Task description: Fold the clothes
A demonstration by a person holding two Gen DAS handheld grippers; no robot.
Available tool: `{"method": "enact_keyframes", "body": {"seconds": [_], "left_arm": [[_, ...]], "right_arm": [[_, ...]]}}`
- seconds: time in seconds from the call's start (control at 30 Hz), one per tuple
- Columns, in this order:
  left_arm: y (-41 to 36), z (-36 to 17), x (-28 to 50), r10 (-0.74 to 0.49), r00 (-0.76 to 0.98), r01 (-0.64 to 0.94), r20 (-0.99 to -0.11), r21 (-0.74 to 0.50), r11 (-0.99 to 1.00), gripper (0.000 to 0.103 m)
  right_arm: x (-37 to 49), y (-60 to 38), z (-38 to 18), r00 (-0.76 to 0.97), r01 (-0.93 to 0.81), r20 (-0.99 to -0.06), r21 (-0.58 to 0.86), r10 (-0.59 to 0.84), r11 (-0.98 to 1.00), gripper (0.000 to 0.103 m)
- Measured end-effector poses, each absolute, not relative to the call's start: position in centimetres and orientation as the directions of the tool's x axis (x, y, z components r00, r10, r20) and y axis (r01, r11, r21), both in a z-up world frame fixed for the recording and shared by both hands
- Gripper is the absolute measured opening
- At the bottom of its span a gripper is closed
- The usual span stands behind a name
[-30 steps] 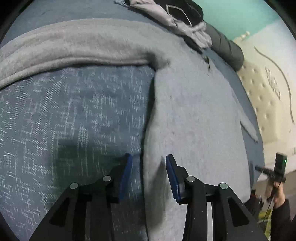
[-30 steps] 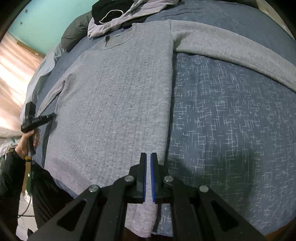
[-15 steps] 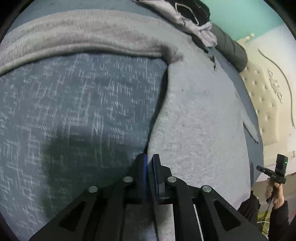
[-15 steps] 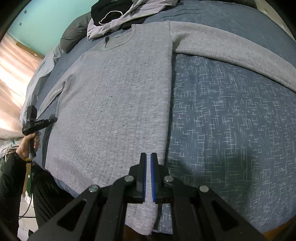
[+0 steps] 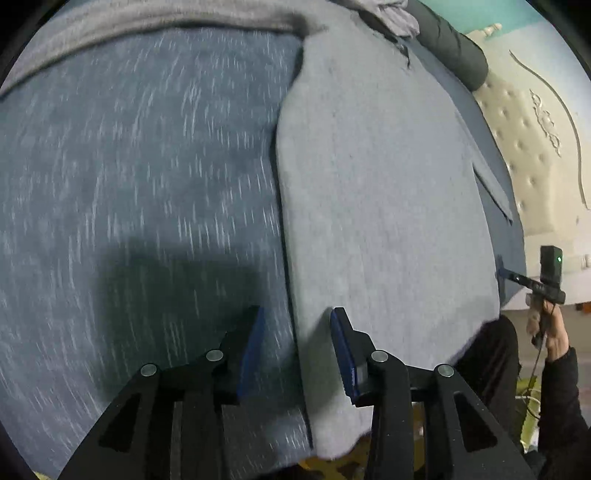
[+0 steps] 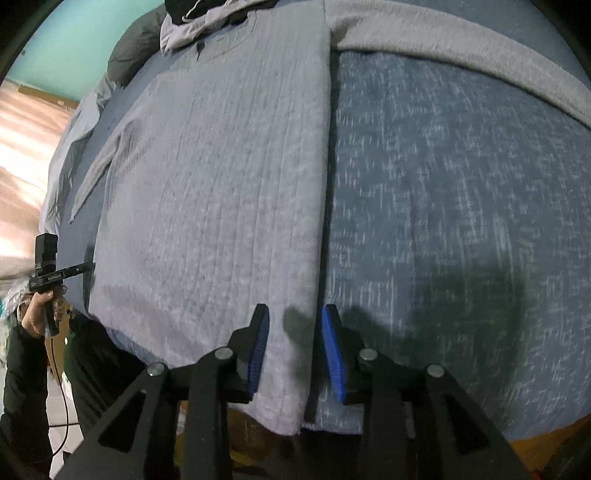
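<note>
Light grey ribbed knit sweater (image 6: pixel 221 192) lying flat on the bed's blue-grey cover with white hatch marks (image 6: pixel 461 206), its straight folded edge running from 12 to 6 o'clock down the middle of both views. One sleeve (image 5: pixel 155 33) stretches across the cover at 11 o'clock in the left wrist view and at 1 o'clock in the right. Left tongs (image 5: pixel 297 349): blue pads apart and opening, straddling the folded edge, no pad visibly pressing the cloth. Right tongs (image 6: pixel 293 350): pads likewise parting, hem and folded edge between them, not pinched. The left wrist view alone shows the cream tufted headboard (image 5: pixel 528 147) at 3 o'clock. The right wrist view alone shows the teal wall (image 6: pixel 85 40) at 11 o'clock and the sweater's other sleeve at 9 o'clock. Both show a heap of pale and dark garments (image 6: pixel 207 18) at 12 o'clock and a bystander's hand (image 6: pixel 40 314) holding a small black camera on a grip (image 6: pixel 46 266).
</note>
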State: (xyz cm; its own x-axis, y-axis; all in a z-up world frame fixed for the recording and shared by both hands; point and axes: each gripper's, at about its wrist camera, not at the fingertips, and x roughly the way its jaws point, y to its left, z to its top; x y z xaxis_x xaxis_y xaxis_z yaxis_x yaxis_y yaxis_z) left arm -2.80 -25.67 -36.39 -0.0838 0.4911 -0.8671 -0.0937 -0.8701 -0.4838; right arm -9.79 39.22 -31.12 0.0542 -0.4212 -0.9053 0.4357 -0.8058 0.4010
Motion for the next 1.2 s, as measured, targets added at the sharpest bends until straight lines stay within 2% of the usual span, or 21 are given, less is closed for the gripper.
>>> {"method": "enact_keyframes", "body": {"seconds": [0.1,0.3,0.33,0.37,0.4,0.5,0.6,0.7,0.8,1.03,1.1,1.17,1.2], "left_arm": [[-25.4,-36.5,-1.3,0.497,-0.068,-0.095,-0.865,-0.490,-0.867,0.041],[-24.3,-36.6,0.9,0.504,-0.034,-0.131,-0.863,-0.496,-0.859,0.040],[-24.1,-36.6,1.2,0.507,-0.030,-0.136,-0.861,-0.499,-0.856,0.030],[-24.0,-36.6,1.4,0.506,-0.030,-0.142,-0.862,-0.497,-0.856,0.009],[-23.9,-36.6,1.6,0.504,-0.030,-0.147,-0.863,-0.495,-0.856,0.003],[-23.8,-36.1,2.1,0.505,-0.037,-0.152,-0.862,-0.495,-0.856,0.003],[-24.0,-34.9,2.6,0.512,-0.048,-0.165,-0.857,-0.499,-0.851,0.003],[-24.5,-33.5,3.2,0.524,-0.061,-0.172,-0.850,-0.508,-0.844,0.003],[-24.6,-32.7,3.7,0.532,-0.063,-0.179,-0.844,-0.515,-0.838,0.003],[-23.3,-35.3,3.9,0.484,-0.030,-0.130,-0.875,-0.477,-0.869,0.004],[-23.2,-34.8,4.0,0.473,-0.046,-0.137,-0.880,-0.464,-0.875,0.009],[-23.2,-34.0,4.0,0.457,-0.073,-0.147,-0.887,-0.444,-0.884,0.021],[-23.2,-33.5,3.9,0.445,-0.091,-0.149,-0.891,-0.430,-0.891,0.023]], "right_arm": [[-9.5,39.0,-31.9,0.082,0.435,-0.913,0.394,-0.400,-0.810,0.036],[-9.0,38.7,-32.8,0.098,0.438,-0.919,0.385,-0.382,-0.812,0.036],[-8.8,38.5,-32.9,0.100,0.447,-0.921,0.380,-0.377,-0.810,0.036],[-8.7,38.3,-32.9,0.100,0.456,-0.921,0.378,-0.375,-0.806,0.036],[-8.5,38.2,-32.9,0.097,0.462,-0.923,0.374,-0.373,-0.804,0.035],[-8.1,38.3,-32.9,0.090,0.474,-0.924,0.367,-0.371,-0.800,0.008],[-7.8,38.8,-32.0,0.059,0.485,-0.925,0.354,-0.374,-0.800,0.003],[-7.8,40.1,-30.2,0.028,0.480,-0.907,0.381,-0.421,-0.790,0.003],[-7.8,40.2,-30.2,0.021,0.506,-0.920,0.347,-0.391,-0.789,0.003],[-8.0,39.8,-32.1,0.052,0.463,-0.917,0.372,-0.395,-0.804,0.006],[-8.6,40.6,-31.4,0.023,0.460,-0.914,0.369,-0.405,-0.807,0.010],[-10.1,42.9,-30.2,-0.038,0.438,-0.903,0.370,-0.427,-0.819,0.015],[-11.3,44.0,-29.7,-0.072,0.411,-0.897,0.371,-0.436,-0.833,0.022]]}}
